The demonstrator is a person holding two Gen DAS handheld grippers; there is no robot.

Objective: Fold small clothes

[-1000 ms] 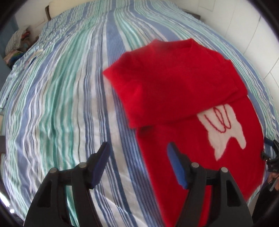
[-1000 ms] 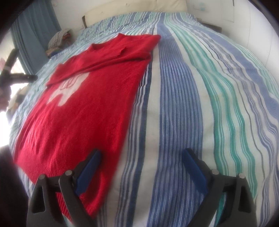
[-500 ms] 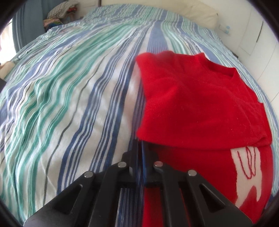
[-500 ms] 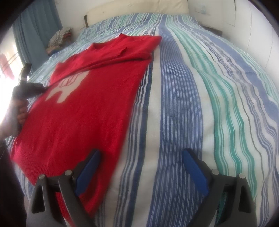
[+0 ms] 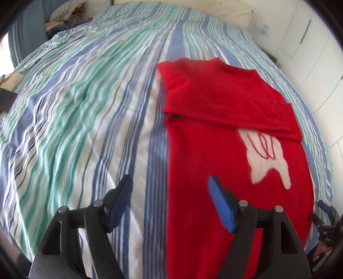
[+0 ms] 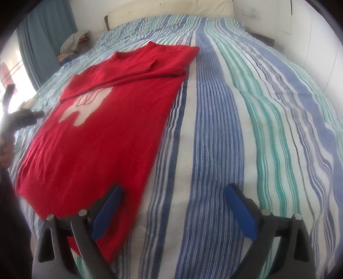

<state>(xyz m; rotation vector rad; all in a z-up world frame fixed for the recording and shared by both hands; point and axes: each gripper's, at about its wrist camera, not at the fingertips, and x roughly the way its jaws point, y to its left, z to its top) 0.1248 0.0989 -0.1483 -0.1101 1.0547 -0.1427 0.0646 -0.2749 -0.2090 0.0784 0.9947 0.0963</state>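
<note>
A red knitted sweater (image 5: 214, 137) with a white figure (image 5: 268, 158) on its front lies flat on the striped bedspread (image 5: 85, 120). Both sleeves are folded across the chest. My left gripper (image 5: 169, 184) hovers over the sweater's left edge near the hem, its jaws opening, nothing between the blue pads. In the right wrist view the same sweater (image 6: 103, 133) stretches up to the left. My right gripper (image 6: 173, 195) stands open above the sweater's right lower edge, nothing held; its left finger is over the red cloth. The left gripper (image 6: 23, 115) shows at the far left with a hand.
The bedspread (image 6: 246, 128) covers the whole bed, with wide bare cloth on either side of the sweater. A pile of clothes (image 5: 64, 15) sits beyond the head end, by a blue curtain (image 6: 47, 36). White cupboard doors (image 5: 317, 49) stand beside the bed.
The left gripper closed half a second ago and has opened wide again. It slid back along the sweater's left edge toward the hem and rolled. The right gripper stayed still.
</note>
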